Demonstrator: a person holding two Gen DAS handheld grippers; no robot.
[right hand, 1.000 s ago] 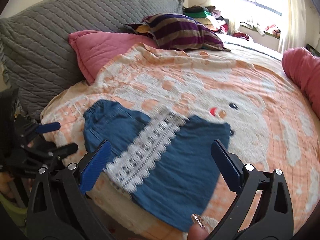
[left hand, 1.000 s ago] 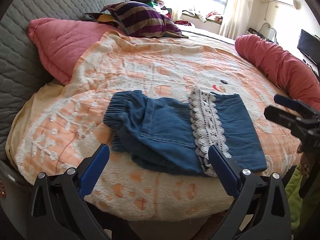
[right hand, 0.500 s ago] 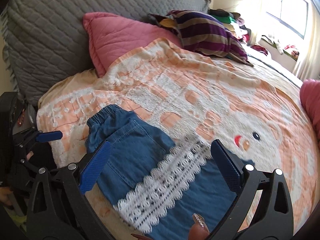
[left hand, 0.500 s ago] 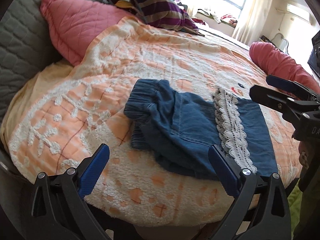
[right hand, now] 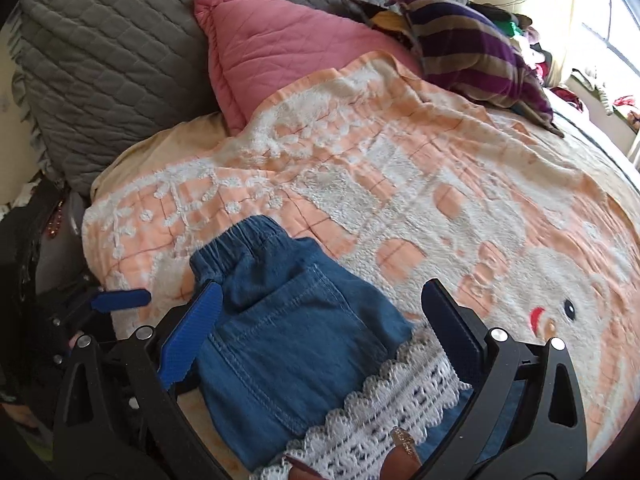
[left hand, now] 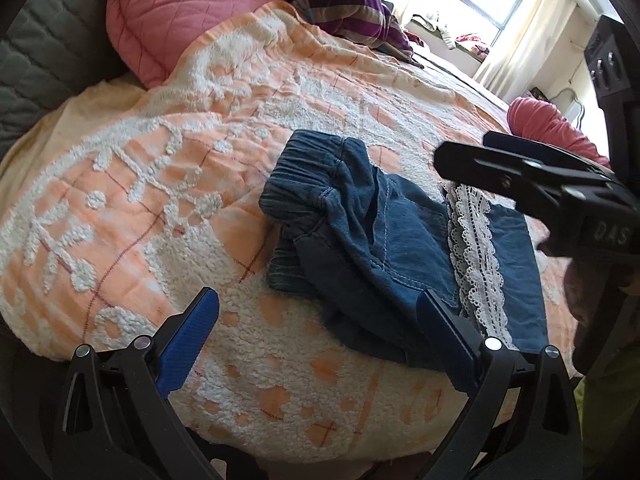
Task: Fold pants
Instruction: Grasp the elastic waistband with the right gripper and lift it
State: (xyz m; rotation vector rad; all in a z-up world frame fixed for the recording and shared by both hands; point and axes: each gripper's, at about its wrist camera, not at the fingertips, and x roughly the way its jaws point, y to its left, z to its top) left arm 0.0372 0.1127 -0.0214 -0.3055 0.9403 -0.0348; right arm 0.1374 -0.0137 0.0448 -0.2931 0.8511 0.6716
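Change: both grippers have come in closer to the pants than a second ago; the right one now reaches over the lace end, where before it stood off at the edge of the bed.
Pants: blue denim pants (left hand: 360,236) lie folded on the orange-and-white blanket (left hand: 168,168), near the bed's front edge; elastic waistband toward the pink pillow (left hand: 172,12), back pocket up.
Lace: a white lace band (left hand: 474,256) crosses the pants, with plain denim beyond it.
Left gripper: left gripper (left hand: 316,332) hovers low at the near edge of the bed, its blue fingers (left hand: 188,340) spread wide with nothing between them, the right-hand one over the pants' near hem.
Right gripper: right gripper (right hand: 320,332) hangs just above the pocket and lace, fingers (right hand: 192,332) wide apart and holding nothing; whether they touch the cloth I cannot tell.
Person: fingertips (right hand: 404,446) show at the bottom of the right wrist view.
Around: striped pillow (right hand: 472,52) and grey quilted headboard (right hand: 112,60) behind.
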